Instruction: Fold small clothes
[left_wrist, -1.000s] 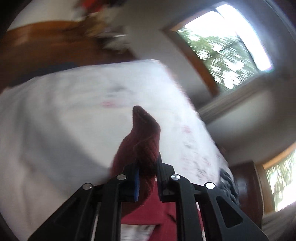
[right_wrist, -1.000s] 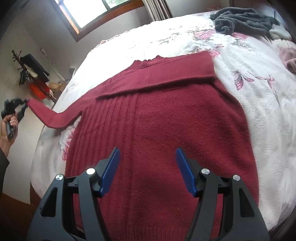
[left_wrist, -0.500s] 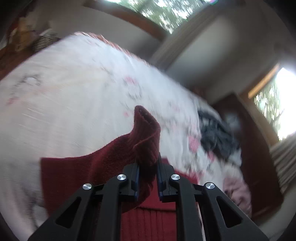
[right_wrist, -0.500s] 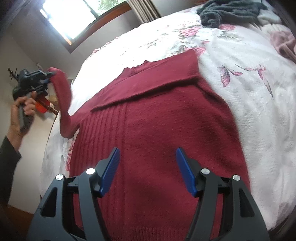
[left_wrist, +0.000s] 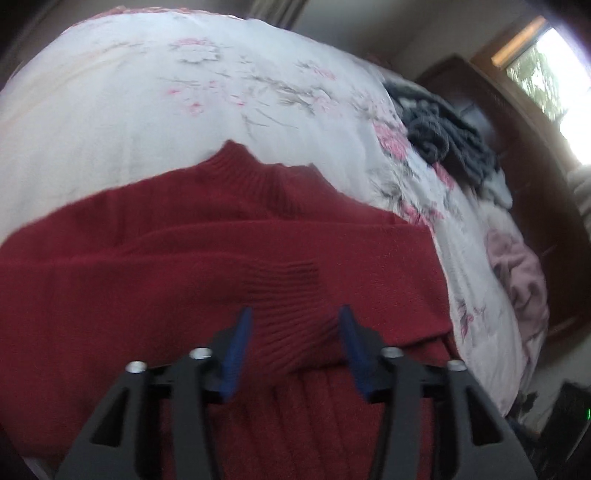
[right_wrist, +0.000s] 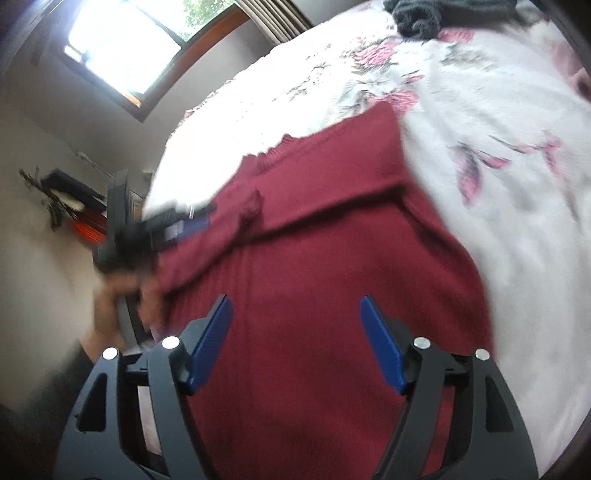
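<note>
The red sweater (left_wrist: 229, 258) runs off the lower and left edges of the left wrist view, so its hem is cut off there; in the right wrist view its bottom edge is hidden behind the right gripper (right_wrist: 295, 343).

The left gripper (right_wrist: 192, 221) is smeared by motion blur in the right wrist view — whether its fingers touch the sleeve cuff (right_wrist: 253, 206) cannot be told. The hand (right_wrist: 122, 295) holding it is likewise a blur.

At the bed's (left_wrist: 110, 110) far right corner the grey garment (left_wrist: 443, 136) is soft and partly cut off — its kind cannot be told. The pink cloth (left_wrist: 517, 269) near the right edge is equally indistinct.
</note>
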